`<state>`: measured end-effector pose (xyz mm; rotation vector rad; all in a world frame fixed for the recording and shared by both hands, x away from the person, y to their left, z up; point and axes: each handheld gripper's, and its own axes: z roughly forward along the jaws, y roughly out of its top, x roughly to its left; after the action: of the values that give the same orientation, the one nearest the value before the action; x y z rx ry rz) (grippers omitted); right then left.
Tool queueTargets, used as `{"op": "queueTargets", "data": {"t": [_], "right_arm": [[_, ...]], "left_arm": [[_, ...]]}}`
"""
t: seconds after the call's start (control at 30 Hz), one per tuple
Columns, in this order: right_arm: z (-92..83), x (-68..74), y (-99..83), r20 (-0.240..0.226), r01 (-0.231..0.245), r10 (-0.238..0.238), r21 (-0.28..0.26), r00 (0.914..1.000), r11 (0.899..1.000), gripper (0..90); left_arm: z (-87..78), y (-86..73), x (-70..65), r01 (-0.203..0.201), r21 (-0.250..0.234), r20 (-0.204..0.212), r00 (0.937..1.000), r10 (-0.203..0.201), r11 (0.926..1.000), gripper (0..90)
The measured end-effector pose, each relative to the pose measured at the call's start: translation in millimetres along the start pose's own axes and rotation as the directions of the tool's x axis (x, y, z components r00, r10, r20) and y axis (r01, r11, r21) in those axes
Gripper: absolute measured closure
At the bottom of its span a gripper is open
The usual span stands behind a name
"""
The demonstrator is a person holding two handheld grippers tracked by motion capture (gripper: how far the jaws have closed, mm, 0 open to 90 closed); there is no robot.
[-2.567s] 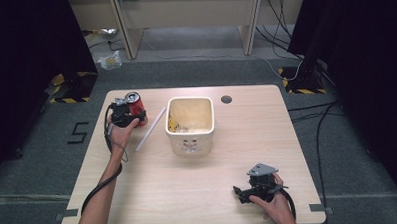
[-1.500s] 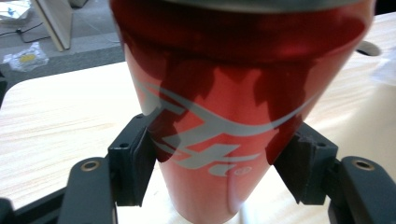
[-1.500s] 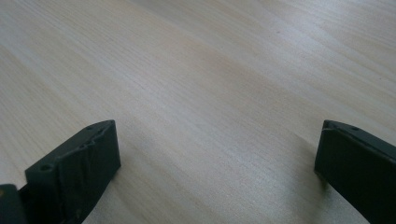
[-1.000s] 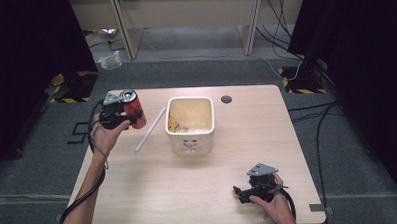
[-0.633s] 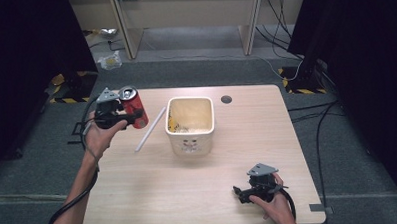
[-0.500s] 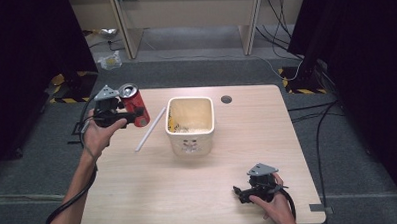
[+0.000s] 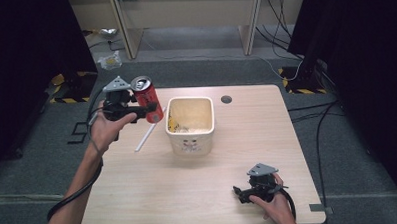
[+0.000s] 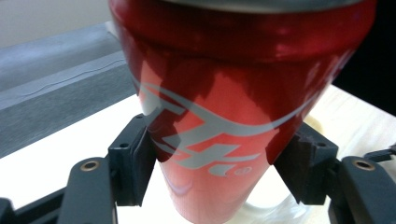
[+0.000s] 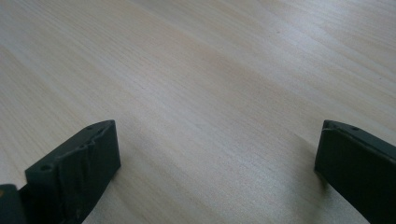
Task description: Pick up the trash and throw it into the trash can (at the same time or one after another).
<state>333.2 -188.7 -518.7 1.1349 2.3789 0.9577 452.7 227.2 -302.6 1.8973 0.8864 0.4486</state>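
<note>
Lifted off the table since the earlier frame, the can now hangs tilted in the air, just left of the bin.

Left gripper clamps the can low on its body, one pad on each side, so I would carry it slowly over the bin rim, keeping clear of the straw below, before tipping or releasing. Right gripper rests on the table near the front right corner, jaws wide apart and holding nothing.
</note>
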Motion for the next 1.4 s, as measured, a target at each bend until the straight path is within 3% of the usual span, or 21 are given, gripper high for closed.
{"op": "queueTargets", "data": {"t": [0.3,0.6,0.9,1.27,1.4], "right_arm": [[-0.1,0.2,0.1,-0.002,-0.003,0.003,0.000,1.0000,1.000,0.3],[-0.2,-0.1,0.1,0.000,0.002,-0.002,0.000,1.0000,1.000,0.3],[-0.2,-0.1,0.1,0.000,0.002,-0.002,0.000,1.0000,1.000,0.3],[-0.1,-0.2,0.1,0.000,0.004,-0.004,-0.001,1.0000,1.000,0.3],[0.1,-0.2,0.0,0.000,0.004,-0.004,-0.003,1.0000,1.000,0.3]], "left_arm": [[32.5,11.9,-27.7,-0.039,0.020,0.059,0.9975,0.038,0.9990,34.3],[64.1,10.3,-46.4,-0.061,0.052,0.086,0.9947,0.056,0.9968,34.2],[90.2,1.7,-51.0,-0.060,0.092,0.088,0.9948,0.051,0.9939,34.1],[111.1,-14.9,-51.7,-0.063,0.165,0.098,0.9941,0.047,0.9842,33.8],[114.9,-21.1,-52.7,-0.059,0.205,0.097,0.9945,0.039,0.9771,33.8]]}}
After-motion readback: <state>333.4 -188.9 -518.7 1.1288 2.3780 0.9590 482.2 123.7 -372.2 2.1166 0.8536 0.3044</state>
